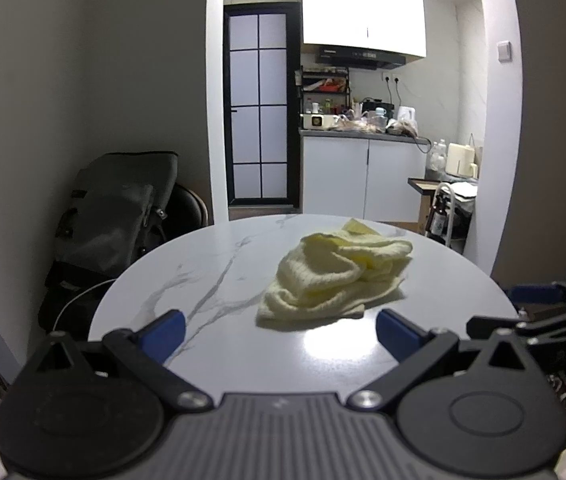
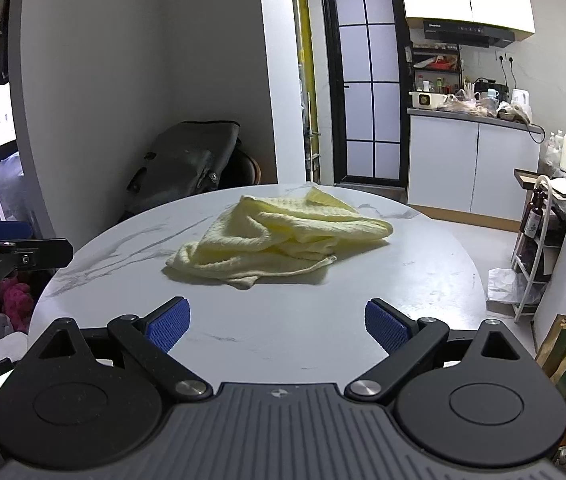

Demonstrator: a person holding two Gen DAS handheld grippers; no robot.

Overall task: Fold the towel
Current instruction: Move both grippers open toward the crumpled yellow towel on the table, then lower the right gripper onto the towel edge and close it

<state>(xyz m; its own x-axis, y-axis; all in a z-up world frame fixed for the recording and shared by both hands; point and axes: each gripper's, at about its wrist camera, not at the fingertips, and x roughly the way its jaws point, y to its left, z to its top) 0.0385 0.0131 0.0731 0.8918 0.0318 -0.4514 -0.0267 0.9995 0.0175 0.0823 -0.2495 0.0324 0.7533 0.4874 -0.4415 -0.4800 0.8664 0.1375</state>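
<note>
One crumpled yellow towel (image 1: 335, 276) is lying on the desk (image 1: 203, 264); the left gripper (image 1: 279, 332) and right gripper (image 2: 277, 322) are hovering level before it, jaws apart.

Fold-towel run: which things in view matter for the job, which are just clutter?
Job:
yellow towel, crumpled
round marble table
left gripper, open
right gripper, open

Clutter:
grey bag beyond the table
white rack with bottles
kitchen counter

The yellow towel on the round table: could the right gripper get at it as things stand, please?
Probably yes: the right gripper is open and faces the crumpled towel, with only bare table between them.
</note>
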